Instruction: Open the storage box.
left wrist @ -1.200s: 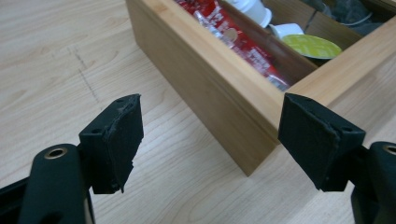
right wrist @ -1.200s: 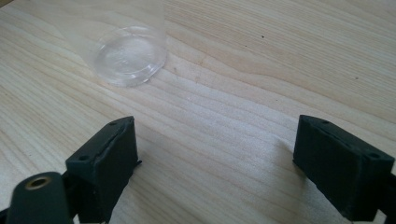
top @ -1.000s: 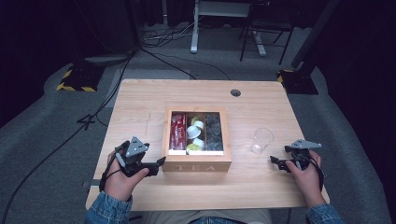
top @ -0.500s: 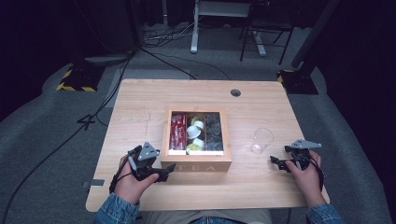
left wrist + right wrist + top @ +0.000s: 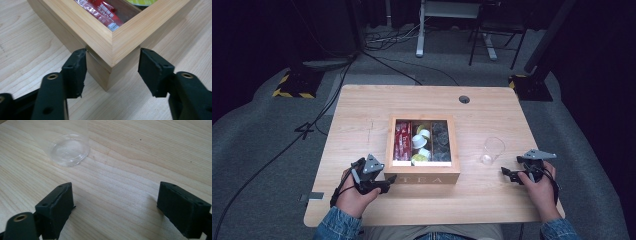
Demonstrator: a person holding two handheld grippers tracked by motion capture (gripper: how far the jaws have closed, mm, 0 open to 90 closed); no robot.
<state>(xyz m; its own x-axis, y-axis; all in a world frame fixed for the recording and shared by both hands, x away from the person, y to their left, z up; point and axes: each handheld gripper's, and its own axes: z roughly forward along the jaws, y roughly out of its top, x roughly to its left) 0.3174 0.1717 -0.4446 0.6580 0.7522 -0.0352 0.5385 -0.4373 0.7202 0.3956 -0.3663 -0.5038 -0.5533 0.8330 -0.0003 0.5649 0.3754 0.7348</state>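
Bare wood table [image 5: 362, 110]: your left gripper [image 5: 112, 66], closing, straddles the tea box [image 5: 110, 37] corner untouched; squeezing could slip. Right gripper [image 5: 115, 202] gapes empty.

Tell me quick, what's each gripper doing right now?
Left gripper: jaws just closing around the tea box corner; left pad touches, right stands apart, no grip yet.
Right gripper: open, empty, near the clear cup.

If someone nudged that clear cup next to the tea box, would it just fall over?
Probably it would slide or tip easily: the clear cup looks thin-walled and empty, so likely light. It stands upright on smooth wood, which gives little grip. It is taller than its base is wide, so a high push may topple it, and then it could roll.
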